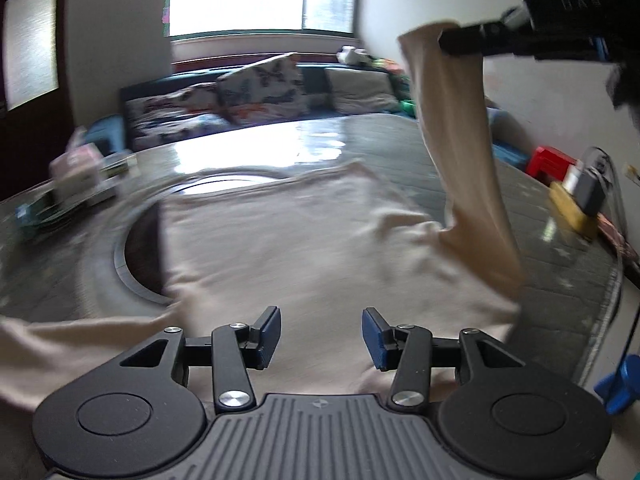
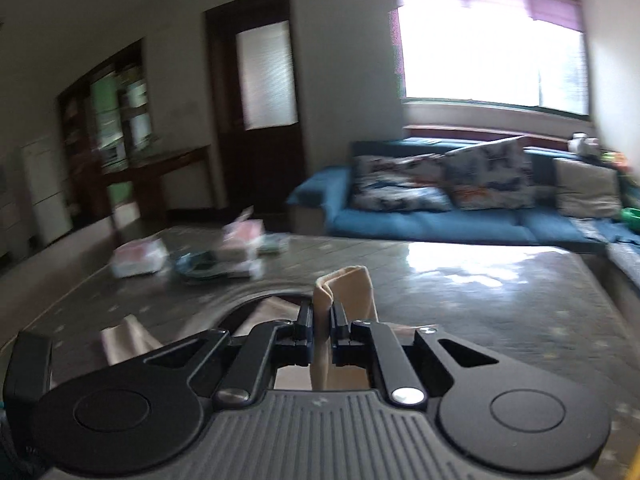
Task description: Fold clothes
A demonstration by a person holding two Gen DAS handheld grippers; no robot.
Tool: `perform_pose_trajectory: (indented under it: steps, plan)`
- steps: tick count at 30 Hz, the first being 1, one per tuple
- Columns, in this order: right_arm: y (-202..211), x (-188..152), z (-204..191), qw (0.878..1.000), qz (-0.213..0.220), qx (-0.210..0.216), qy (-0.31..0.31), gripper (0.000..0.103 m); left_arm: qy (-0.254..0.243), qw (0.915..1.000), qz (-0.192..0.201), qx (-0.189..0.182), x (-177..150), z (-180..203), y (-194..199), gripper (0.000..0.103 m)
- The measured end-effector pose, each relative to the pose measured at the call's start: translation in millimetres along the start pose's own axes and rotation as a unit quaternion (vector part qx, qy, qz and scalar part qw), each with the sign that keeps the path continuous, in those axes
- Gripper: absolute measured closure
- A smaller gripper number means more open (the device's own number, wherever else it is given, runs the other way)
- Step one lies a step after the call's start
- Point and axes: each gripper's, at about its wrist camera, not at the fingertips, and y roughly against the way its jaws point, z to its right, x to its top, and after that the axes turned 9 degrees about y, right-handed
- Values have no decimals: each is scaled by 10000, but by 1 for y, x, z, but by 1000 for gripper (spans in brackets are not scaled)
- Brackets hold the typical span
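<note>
A beige long-sleeved shirt (image 1: 288,240) lies spread on the grey patterned table (image 1: 380,136). My left gripper (image 1: 321,338) is open and empty, low over the shirt's near part. My right gripper (image 1: 444,46) shows at the upper right of the left wrist view, shut on the end of the shirt's sleeve (image 1: 456,128), which it holds lifted well above the table. In the right wrist view the right gripper (image 2: 320,320) is shut on the folded sleeve end (image 2: 344,288), which sticks out past the fingertips.
A round inset (image 1: 140,248) in the table lies partly under the shirt's left side. Tissue packs and small items (image 2: 192,256) sit at the table's far left. A blue sofa (image 2: 440,220) with cushions stands beyond the table. Red and yellow items (image 1: 560,176) stand by the right wall.
</note>
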Motion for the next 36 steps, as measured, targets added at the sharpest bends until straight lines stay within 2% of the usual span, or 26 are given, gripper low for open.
perform_pose_trajectory:
  steps: [3,7,10,11,14,18,23,26,27,32,36]
  plan:
    - [-31,-3,-27,9991,-226,344,125,96,200,9996,34,207,-5,-21,9,55]
    - [-65,-24,-63,9943,-669,768,324,96,460,9981,62,413,-12,-43,19,55]
    - [-78,-43,-84,9887,-984,1023,471,94,588,9972,84,465,-14,-52,25,55]
    - [-82,-47,-89,9867,-1068,1113,505,90,624,9969,94,476,-15,-54,26,55]
    - [-79,-52,-94,9844,-1084,1262,575,85,620,9969,113,476,-15,-54,29,55]
    - [-72,-49,-80,9865,-1057,1097,601,85,589,9973,117,428,-16,-51,29,56]
    - [-67,-64,-48,9842,-1520,627,661,84,540,9976,57,436,-16,-48,19,60]
    - [-66,-81,-30,9801,-1837,509,551,84,510,9977,20,441,-16,-46,14,61]
    - [-65,-86,-26,9789,-1917,489,515,84,500,9978,8,443,-16,-45,12,69]
    - [-69,-111,-8,9736,-2220,384,371,84,451,9979,-53,451,-16,-41,2,95]
    - [-66,-110,-3,9742,-2186,384,409,84,537,9978,70,383,-10,-43,13,98]
